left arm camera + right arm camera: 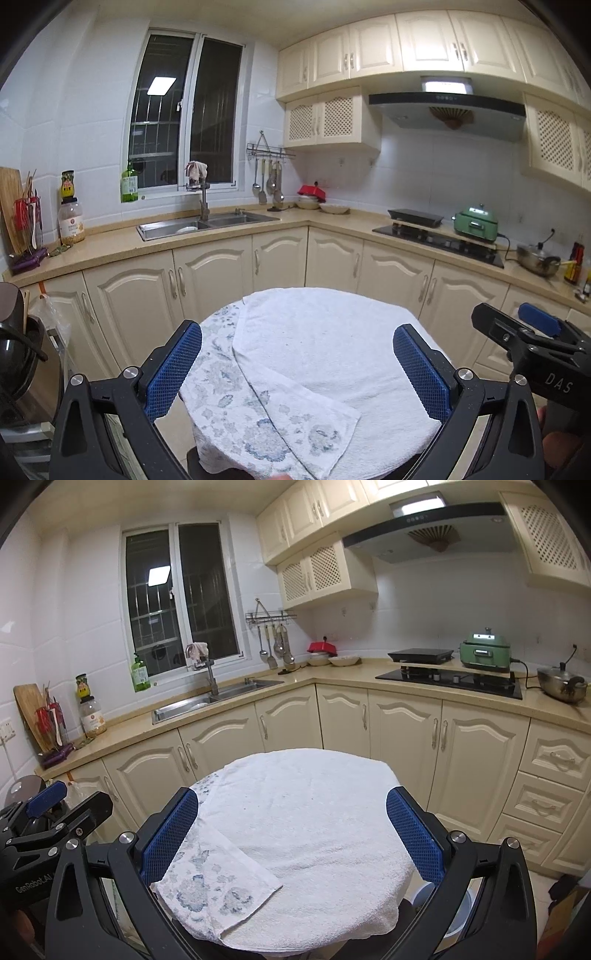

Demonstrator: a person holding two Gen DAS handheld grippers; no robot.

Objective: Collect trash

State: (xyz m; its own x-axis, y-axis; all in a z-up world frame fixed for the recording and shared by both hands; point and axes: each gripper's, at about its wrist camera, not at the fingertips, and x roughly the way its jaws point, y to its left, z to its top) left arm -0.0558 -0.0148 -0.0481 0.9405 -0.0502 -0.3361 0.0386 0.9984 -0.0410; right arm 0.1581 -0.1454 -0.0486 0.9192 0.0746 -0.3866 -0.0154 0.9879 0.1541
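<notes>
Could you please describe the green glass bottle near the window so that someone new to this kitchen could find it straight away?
Start at the dark window above the steel sink. The green bottle stands at the window's lower left corner, left of the tap. It is the only translucent green bottle with a pale label; the containers further left are a stacked clear jar and a yellow-labelled bottle.

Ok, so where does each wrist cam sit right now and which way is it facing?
Left wrist: on the left gripper, open over the white towel, facing the sink; the right gripper shows at its right edge.
Right wrist: on the right gripper, open, facing the same corner; the left gripper shows at its left edge.
Shared: towel, sink, green cooker.
</notes>
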